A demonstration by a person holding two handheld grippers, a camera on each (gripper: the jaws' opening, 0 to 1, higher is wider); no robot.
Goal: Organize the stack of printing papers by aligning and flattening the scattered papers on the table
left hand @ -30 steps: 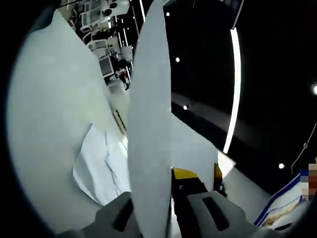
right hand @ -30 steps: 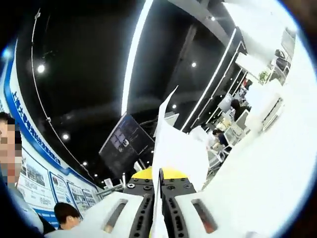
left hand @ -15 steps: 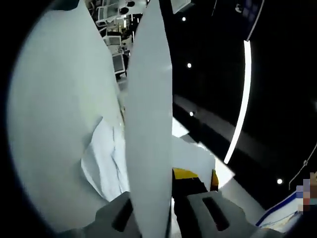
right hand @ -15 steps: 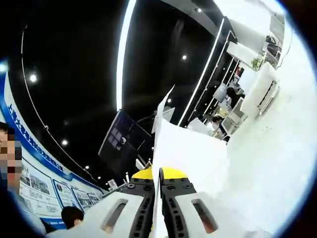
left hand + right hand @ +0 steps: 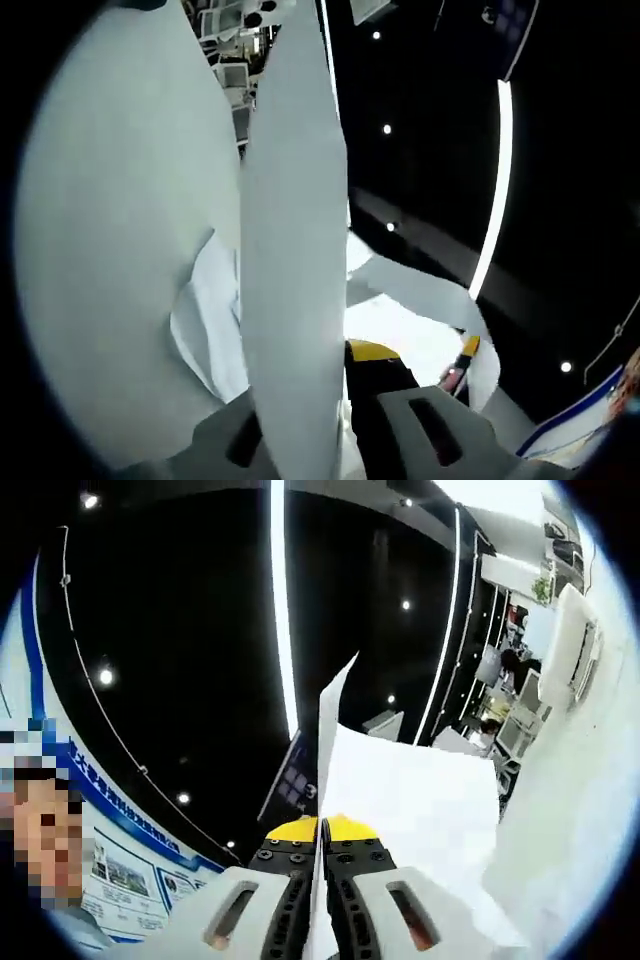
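Paper sheets (image 5: 295, 250) white, plain, held edge-on in the left gripper view so they read as a tall narrow band rising from between the jaws up to the top of the frame. Left gripper (image 5: 340, 440) clamped on the sheets, grey jaws pressed against both sides at the bottom edge. More paper behind: a big pale curved surface (image 5: 110, 250) on the left, blurred, cannot tell if it is a sheet or the table; a crumpled, creased sheet (image 5: 210, 330) low beside the held band; a curling sheet (image 5: 420, 295) to the right of it. Yellow-tipped part of the other gripper (image 5: 462, 358) peeks near that curling sheet.

Right gripper view: right gripper (image 5: 321, 880) jaws closed on a thin paper edge that runs up between the yellow-and-black tips. The held paper (image 5: 410, 800) spreads up and right from the jaws, flat white, one corner pointing up. White surface (image 5: 590, 780) along the right side. Dark ceiling with long light strips (image 5: 283, 630) behind. Blue-bordered wall posters (image 5: 120, 870) lower left.
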